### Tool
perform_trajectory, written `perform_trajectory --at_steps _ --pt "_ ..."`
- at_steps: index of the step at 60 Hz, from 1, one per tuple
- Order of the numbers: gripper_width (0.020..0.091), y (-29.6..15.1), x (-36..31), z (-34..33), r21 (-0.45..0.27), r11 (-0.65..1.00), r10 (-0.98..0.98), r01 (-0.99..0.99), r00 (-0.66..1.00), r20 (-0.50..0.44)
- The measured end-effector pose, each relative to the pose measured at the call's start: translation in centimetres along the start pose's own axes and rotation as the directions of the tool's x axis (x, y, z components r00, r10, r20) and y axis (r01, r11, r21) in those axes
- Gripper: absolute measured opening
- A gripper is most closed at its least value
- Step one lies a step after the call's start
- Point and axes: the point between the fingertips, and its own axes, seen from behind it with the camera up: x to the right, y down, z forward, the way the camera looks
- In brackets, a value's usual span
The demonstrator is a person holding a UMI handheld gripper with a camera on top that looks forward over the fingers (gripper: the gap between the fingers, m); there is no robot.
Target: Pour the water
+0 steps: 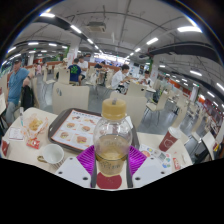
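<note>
So in the gripper view the gripper (110, 168) has a clear plastic bottle (112, 137) standing upright right between its fingers, and both purple pads (87, 158) look pressed up against its sides, so the claw is clenched on the bottle. The bottle has a pale yellowish cap on it, and the lower part looks like it holds some amber-tinted liquid, though I can't tell exactly how high the level sits. Over to the left on the table (20, 150) there's a clear glass (34, 126) standing upright, well apart from the bottle, with a bit of reddish or orange colour low inside it; hard to say what that is. Just in front of the glass sits a small white bowl (51, 153), can't make out anything in it. Behind the bottle is a tray (77, 128) with a printed paper sheet on it, lying between the glass and the bottle. To the right of the bottle there's a small red packet (168, 141) near the table's far edge. The table surface between the bowl and the left finger looks bare. Beyond the table it's a big canteen hall with people (17, 80) sitting and standing, chairs, and rows of ceiling lights.
</note>
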Motion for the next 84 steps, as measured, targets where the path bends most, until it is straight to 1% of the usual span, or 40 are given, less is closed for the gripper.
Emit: perform_trajectory --at_steps 5,17,18,19,20,21,23,27,29,32,34,36,38,40,42,50,56,64,72,84 --pt "0.0405 2.8 0.6 1.2 -0.024 0.998 0.066 -0.066 0.997 0.034" --pt "0.0405 8.7 0.1 3.3 -0.086 0.986 0.152 -0.144 0.983 0.099" --pt "0.0433 9.4 0.0 3.4 -0.098 0.985 0.155 -0.145 0.983 0.101" --pt "0.0421 8.8 0.1 3.4 -0.060 0.987 0.158 -0.152 0.982 0.102" --pt "0.0418 8.7 0.2 3.5 -0.047 0.987 0.158 -0.154 0.982 0.102" --pt "0.0421 9.1 0.1 3.4 -0.053 0.987 0.155 -0.150 0.983 0.101" --pt "0.0432 8.9 0.1 3.3 -0.033 0.989 0.146 -0.143 0.984 0.105" --pt "0.0449 8.9 0.1 3.3 -0.016 0.991 0.133 -0.132 0.985 0.107" --pt "0.0468 8.9 0.1 3.2 -0.015 0.991 0.131 -0.130 0.985 0.108" --pt "0.0506 8.9 0.1 3.2 -0.025 0.991 0.133 -0.131 0.985 0.111" --pt "0.0535 9.4 0.1 3.2 -0.055 0.990 0.135 -0.129 0.984 0.113" --pt "0.0632 10.1 -0.1 3.2 -0.091 0.986 0.147 -0.137 0.982 0.117" --pt "0.0745 10.5 -0.2 2.9 -0.117 0.982 0.162 -0.148 0.979 0.120" --pt "0.0819 10.7 -0.1 2.5 -0.132 0.979 0.173 -0.158 0.978 0.117" --pt "0.0854 10.8 0.0 1.9 -0.146 0.976 0.179 -0.162 0.978 0.111" --pt "0.0851 10.5 0.1 -1.9 -0.183 0.970 0.179 -0.161 0.980 0.084" --pt "0.0852 10.1 -0.4 -6.1 -0.204 0.963 0.194 -0.176 0.978 0.071" --pt "0.0850 9.7 -1.4 -12.7 -0.213 0.964 0.174 -0.163 0.984 0.036" --pt "0.0850 9.6 -2.9 -18.7 -0.211 0.966 0.158 -0.150 0.987 0.022" --pt "0.0849 9.5 -4.8 -24.3 -0.198 0.969 0.150 -0.144 0.989 0.013"
